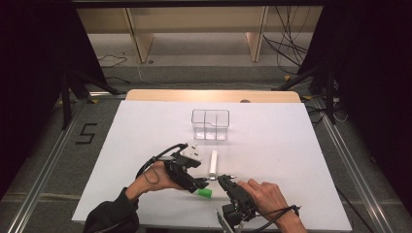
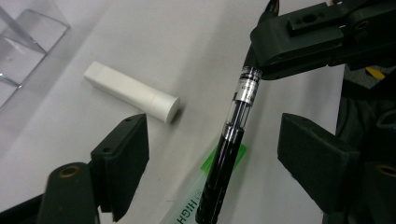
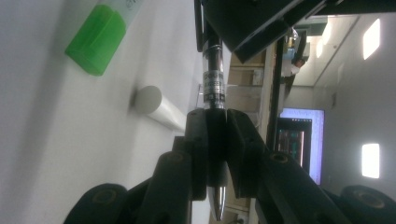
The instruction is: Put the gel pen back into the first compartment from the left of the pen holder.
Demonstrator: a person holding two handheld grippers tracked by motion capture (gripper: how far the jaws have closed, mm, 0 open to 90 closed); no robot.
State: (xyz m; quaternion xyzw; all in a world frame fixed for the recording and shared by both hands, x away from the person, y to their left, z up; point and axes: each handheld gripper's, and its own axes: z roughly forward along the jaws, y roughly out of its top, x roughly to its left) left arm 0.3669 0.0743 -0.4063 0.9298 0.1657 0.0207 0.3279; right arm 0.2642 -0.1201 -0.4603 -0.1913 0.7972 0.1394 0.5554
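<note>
**Pen clamped in one claw, the other claw standing open round its barrel**

At the near edge of the white worktop (image 1: 272, 145) the person's two hands meet. The right claw (image 3: 215, 135) is closed tight on a black pen (image 2: 229, 140): in the right gripper view its jaws pinch the barrel just below the silver band, with the metal tip poking out toward the camera between them. In the left gripper view that same right claw grips the pen from the upper right, and the pen slants down across the frame.

The left claw (image 2: 212, 154) stands apart on either side of the pen's dark barrel. Its jaws are fairly wide, neither pad pressing on the pen, so it has hold of nothing. In the high view the left claw (image 1: 203, 182) points toward the right one, with the pen bridging the short gap between them, held above the worktop.

Under the pen lies a green-capped highlighter (image 2: 224, 161), flat on the worktop, its cap bright in the right gripper view. Just beyond it lies a white cylinder (image 1: 213, 162) on its side, apart from both claws. Farther back, near the middle of the worktop, stands a clear box (image 1: 210, 124) divided into compartments.
</note>
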